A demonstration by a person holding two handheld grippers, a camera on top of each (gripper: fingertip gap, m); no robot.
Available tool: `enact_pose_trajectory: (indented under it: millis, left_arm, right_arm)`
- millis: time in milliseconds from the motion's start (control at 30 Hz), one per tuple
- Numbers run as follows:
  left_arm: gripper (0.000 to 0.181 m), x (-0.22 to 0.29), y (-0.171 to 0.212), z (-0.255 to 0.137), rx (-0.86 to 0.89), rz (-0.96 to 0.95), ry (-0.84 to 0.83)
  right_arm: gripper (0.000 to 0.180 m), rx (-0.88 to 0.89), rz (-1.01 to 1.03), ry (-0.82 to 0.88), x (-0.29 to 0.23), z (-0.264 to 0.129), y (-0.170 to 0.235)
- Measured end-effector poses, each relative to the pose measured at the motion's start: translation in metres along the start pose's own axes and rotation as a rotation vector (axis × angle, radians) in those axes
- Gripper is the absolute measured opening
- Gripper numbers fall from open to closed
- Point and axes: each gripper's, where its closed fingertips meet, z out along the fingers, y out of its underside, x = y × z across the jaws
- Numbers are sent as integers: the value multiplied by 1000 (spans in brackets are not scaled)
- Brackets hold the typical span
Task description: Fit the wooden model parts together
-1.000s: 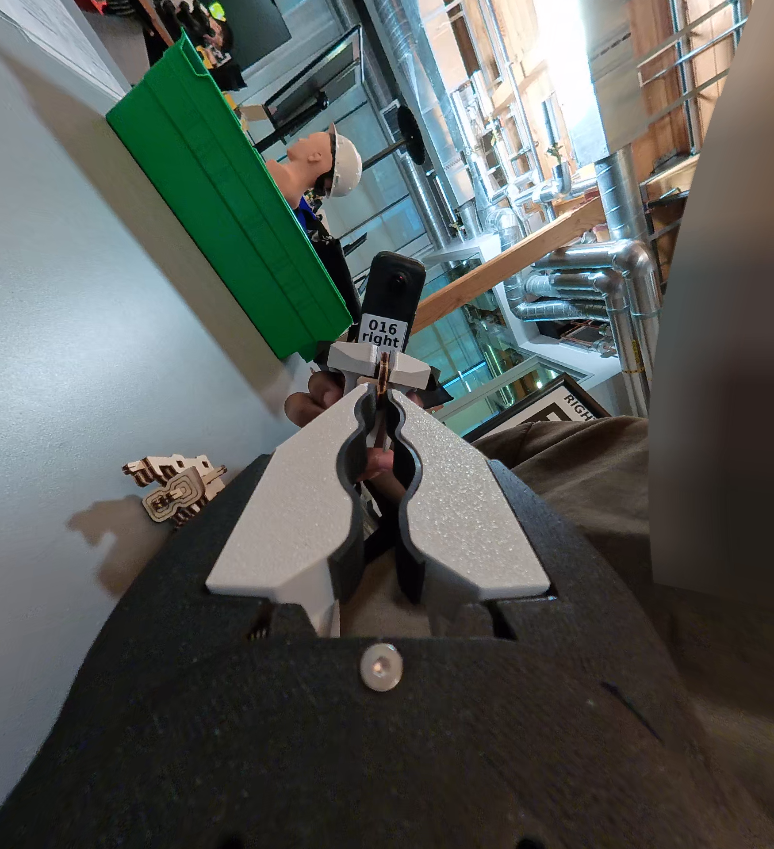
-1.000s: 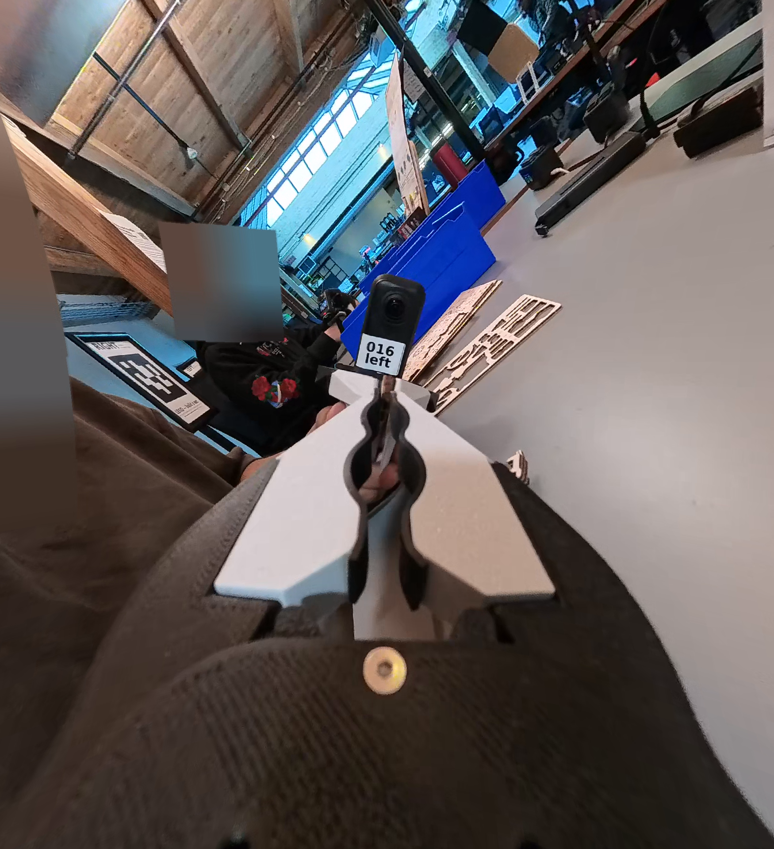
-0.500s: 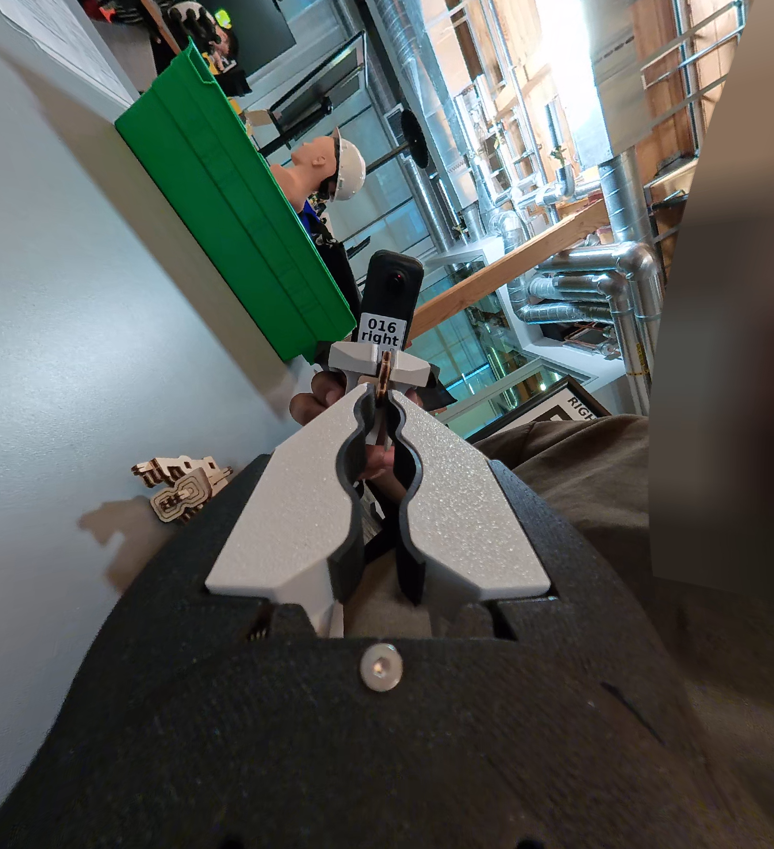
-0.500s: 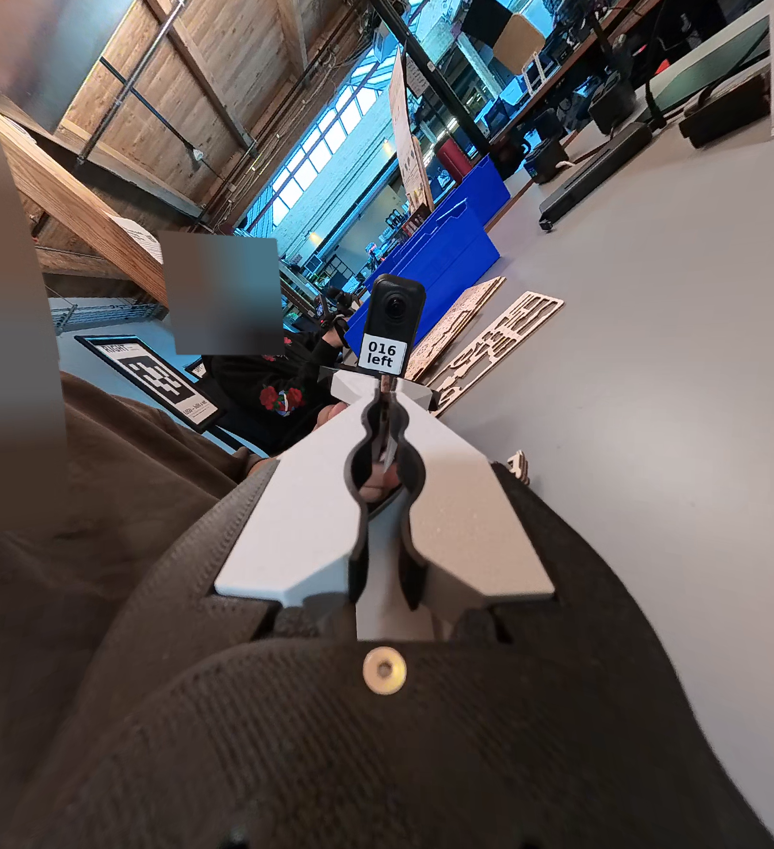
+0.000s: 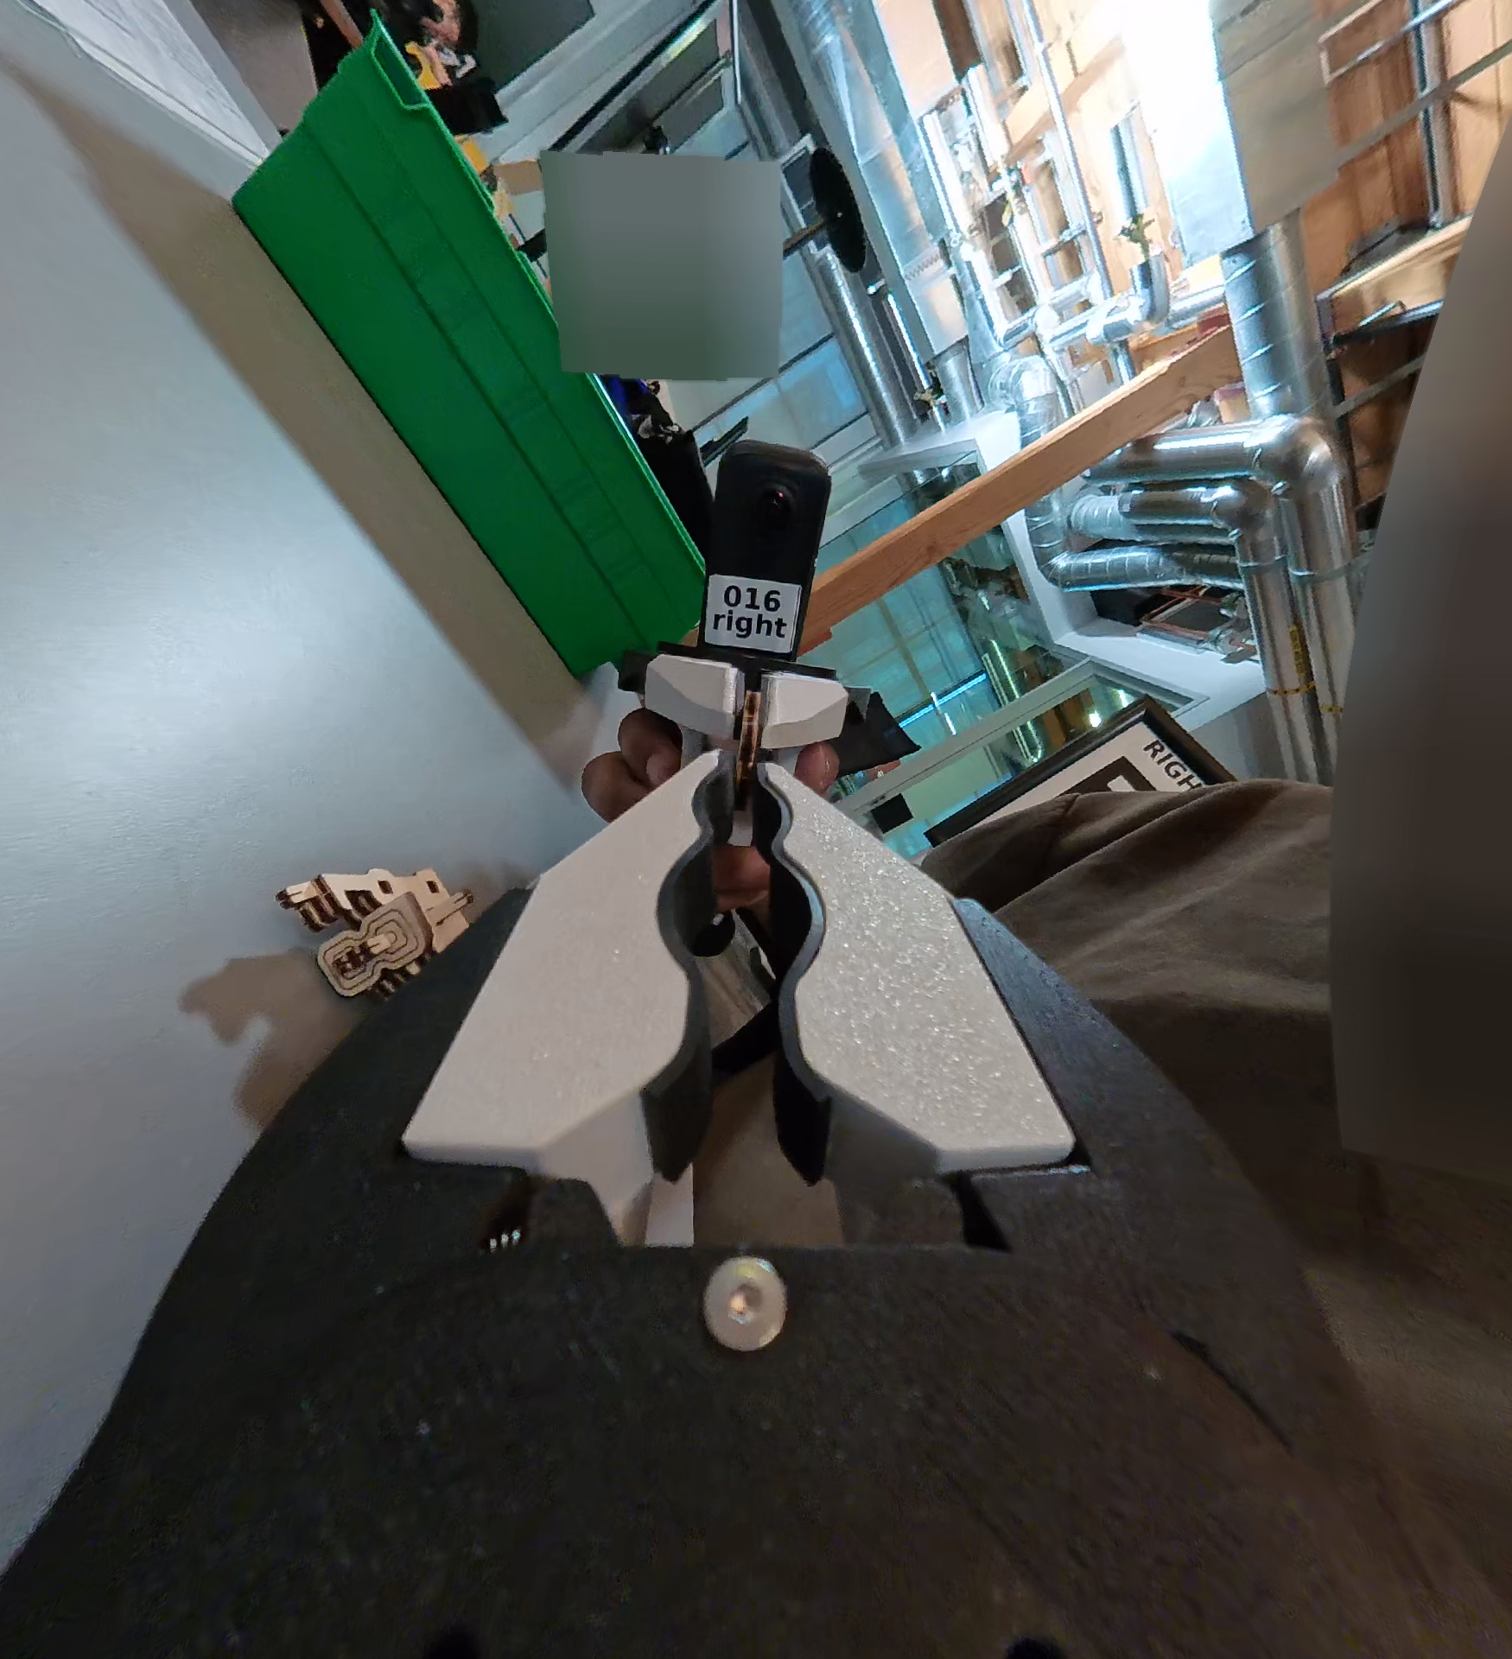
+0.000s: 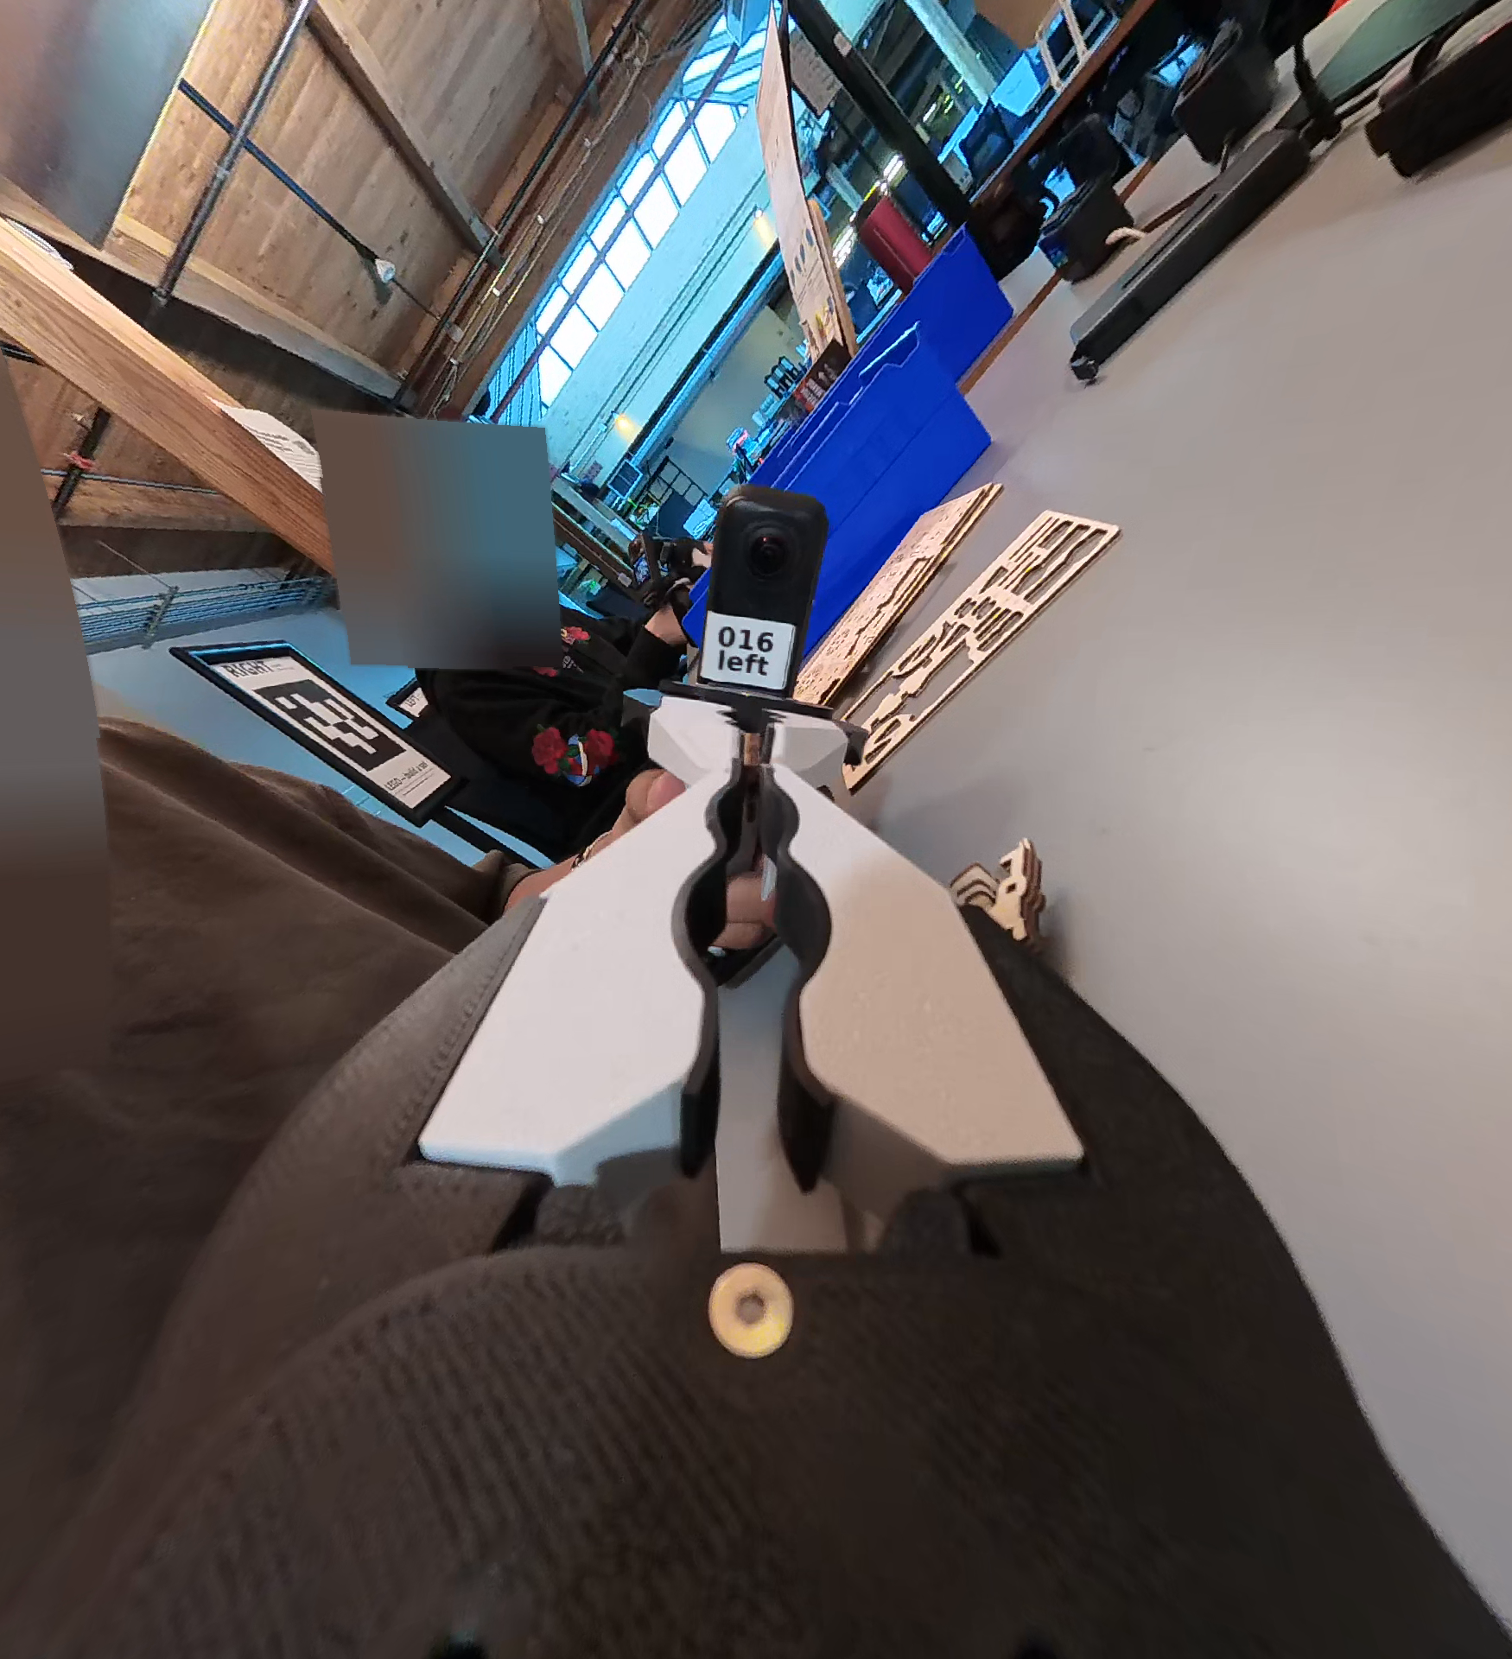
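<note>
My two grippers meet tip to tip above the grey table (image 5: 106, 628). In the left wrist view my left gripper (image 5: 743, 779) is shut on a thin wooden part (image 5: 746, 750) seen edge-on. The right gripper (image 5: 748, 714) faces it and pinches the same thin wood from the far side. In the right wrist view my right gripper (image 6: 752, 774) is shut on the thin wooden part (image 6: 754, 752), with the left gripper (image 6: 751, 729) just beyond. I cannot tell whether this is one part or two. A partly built wooden model (image 5: 375, 925) lies on the table below and also shows in the right wrist view (image 6: 1004, 889).
A green bin (image 5: 465, 341) stands on the table behind the right gripper. Two cut-out wooden sheets (image 6: 986, 628) and blue bins (image 6: 878, 467) lie behind the left gripper. A person in a dark flowered sleeve (image 6: 573, 745) sits across. The holder's brown sleeve (image 5: 1183, 943) is close by. The grippers are tip to tip, or close to it.
Both grippers stay tip to tip, shut on the thin wood. The pair has shifted and tilted slightly, so the green bin and the built model sit a little further right in the left wrist view.
</note>
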Motion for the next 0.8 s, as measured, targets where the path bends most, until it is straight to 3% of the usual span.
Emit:
enact_pose_trajectory:
  millis: [33, 167, 233, 400, 500, 567, 800]
  left_arm:
    - [0, 0, 0, 0, -4, 1, -1]
    - [0, -2, -1, 0, 6, -3, -15]
    - [0, -8, -6, -3, 43, -17, -50]
    - [0, -22, -18, -12, 151, -121, -85]
    - [0, -27, -19, -14, 167, -155, -99]
    - [0, -26, -17, -13, 159, -154, -98]
    - [0, -21, -10, -6, 116, -98, -107]
  right_arm:
    - [1, -2, 1, 0, 0, 0, 0]
    - [7, -1, -44, 39, 3, 0, -1]
    - [14, -2, -171, 137, 11, -2, -3]
    - [29, -74, -850, 479, 20, -5, -11]
    - [26, -135, -1199, 589, 17, 2, -5]
    - [28, -180, -1260, 603, 18, 8, 2]
    - [30, -182, -1154, 597, 23, 10, 1]
